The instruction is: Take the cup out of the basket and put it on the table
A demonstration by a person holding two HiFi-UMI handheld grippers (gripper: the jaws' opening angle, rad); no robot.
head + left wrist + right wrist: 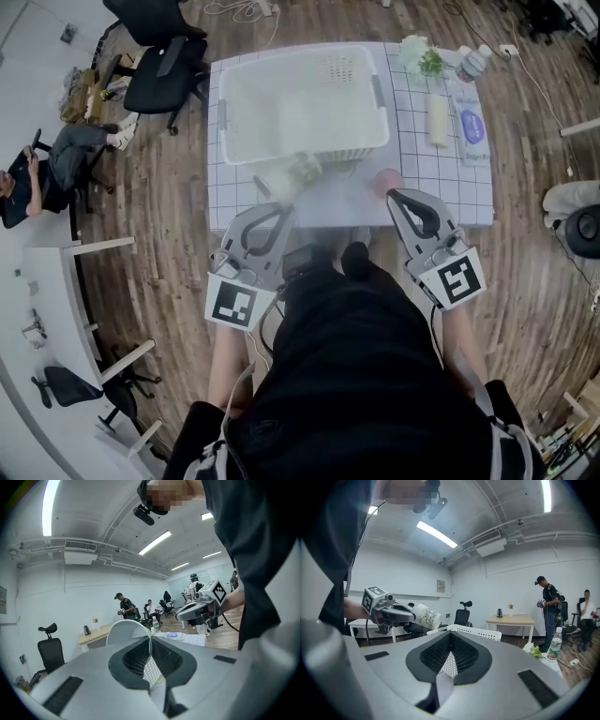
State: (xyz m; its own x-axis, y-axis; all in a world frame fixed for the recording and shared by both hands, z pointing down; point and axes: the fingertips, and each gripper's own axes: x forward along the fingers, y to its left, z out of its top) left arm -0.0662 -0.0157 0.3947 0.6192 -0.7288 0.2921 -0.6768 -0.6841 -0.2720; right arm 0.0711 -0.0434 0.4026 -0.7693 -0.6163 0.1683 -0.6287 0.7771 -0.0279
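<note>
A white cup with a green plant print lies tilted over the table's near half, just in front of the white plastic basket. My left gripper is shut on the cup's rim; in the left gripper view the cup wall stands pinched between the jaws of the left gripper. The right gripper view shows the cup held out sideways in the air. My right gripper is shut and empty, as the right gripper also looks in its own view.
A small pink object sits by the right gripper's tip. A water bottle, flowers, a cream roll and a flat packet fill the table's right side. Office chairs and a seated person are to the left.
</note>
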